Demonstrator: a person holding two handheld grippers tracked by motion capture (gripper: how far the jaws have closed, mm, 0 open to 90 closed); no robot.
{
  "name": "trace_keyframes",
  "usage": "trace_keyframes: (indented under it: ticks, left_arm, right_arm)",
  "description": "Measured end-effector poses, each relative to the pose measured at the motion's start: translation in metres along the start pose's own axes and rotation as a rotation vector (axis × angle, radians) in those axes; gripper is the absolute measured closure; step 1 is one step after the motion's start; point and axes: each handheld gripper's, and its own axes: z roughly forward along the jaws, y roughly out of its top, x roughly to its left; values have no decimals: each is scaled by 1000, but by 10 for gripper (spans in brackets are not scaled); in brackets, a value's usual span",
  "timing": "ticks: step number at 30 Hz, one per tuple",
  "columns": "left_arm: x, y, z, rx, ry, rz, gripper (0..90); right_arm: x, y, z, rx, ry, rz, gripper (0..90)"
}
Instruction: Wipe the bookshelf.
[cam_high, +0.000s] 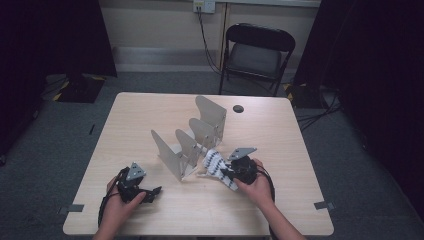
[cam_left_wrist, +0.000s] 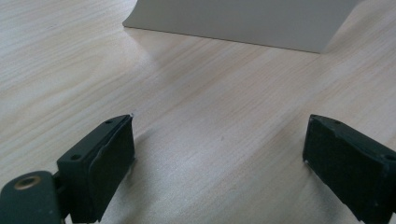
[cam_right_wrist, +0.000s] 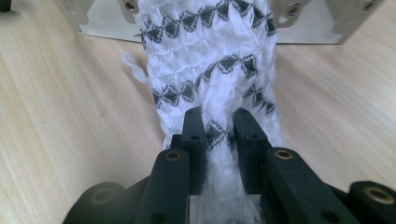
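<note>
A rack (cam_high: 192, 142) stands on the middle of the table (cam_high: 280, 130), with a sock (cam_high: 216, 167) lying at its near right end. A chair (cam_high: 257, 52) stands beyond the table's far edge, and a small disc (cam_high: 238, 108) lies far right of the rack.

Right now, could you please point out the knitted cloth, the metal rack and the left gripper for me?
knitted cloth (cam_right_wrist: 210, 70): right gripper view, patterned middle.
metal rack (cam_high: 166, 150): high view, nearest divider plate.
left gripper (cam_left_wrist: 219, 158): left gripper view, midway between its open jaws.
</note>
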Motion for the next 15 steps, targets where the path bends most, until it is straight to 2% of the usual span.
trace_keyframes:
  ticks: [7, 15]
  left_arm:
    - [0, 0, 0, -2, 3, -2, 90]
    - [0, 0, 0, -1, 3, -1, 90]
  right_arm:
    - [-8, 14, -33, -66, -32, 6, 776]
    - [4, 49, -56, -156, -28, -45, 776]
